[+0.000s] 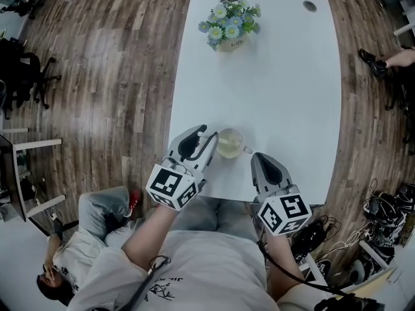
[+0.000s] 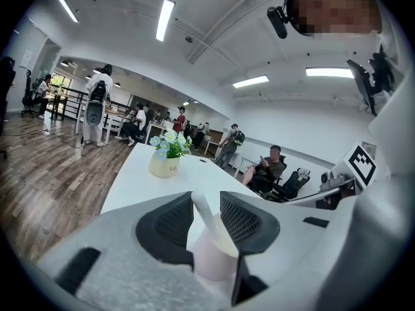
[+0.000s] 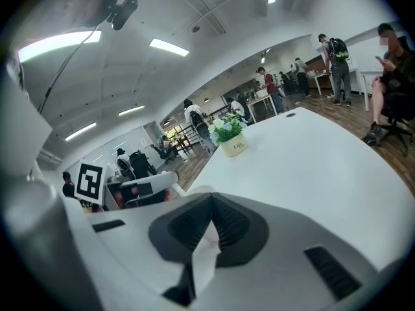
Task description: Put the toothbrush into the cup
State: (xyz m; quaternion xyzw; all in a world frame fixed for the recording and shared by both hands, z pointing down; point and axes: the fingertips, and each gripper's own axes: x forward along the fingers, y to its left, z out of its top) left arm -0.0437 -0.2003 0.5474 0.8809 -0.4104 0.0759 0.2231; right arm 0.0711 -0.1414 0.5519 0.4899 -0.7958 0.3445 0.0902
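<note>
The table [image 1: 279, 76] top is plain white; the floor [image 1: 110, 63] is brown wood-grain planking in mixed light and dark tones. The pot [image 1: 228, 44] is cream and carries blue and white flowers [image 1: 230, 19] with green leaves. The cup [image 1: 230, 142] is pale cream; the toothbrush [image 2: 206, 216] handle is white. The left gripper [image 1: 202, 137] and right gripper [image 1: 260, 157] have light grey bodies, black grid-textured pads [image 2: 243, 222], and white marker cubes [image 1: 172, 185] printed with black square patterns.
</note>
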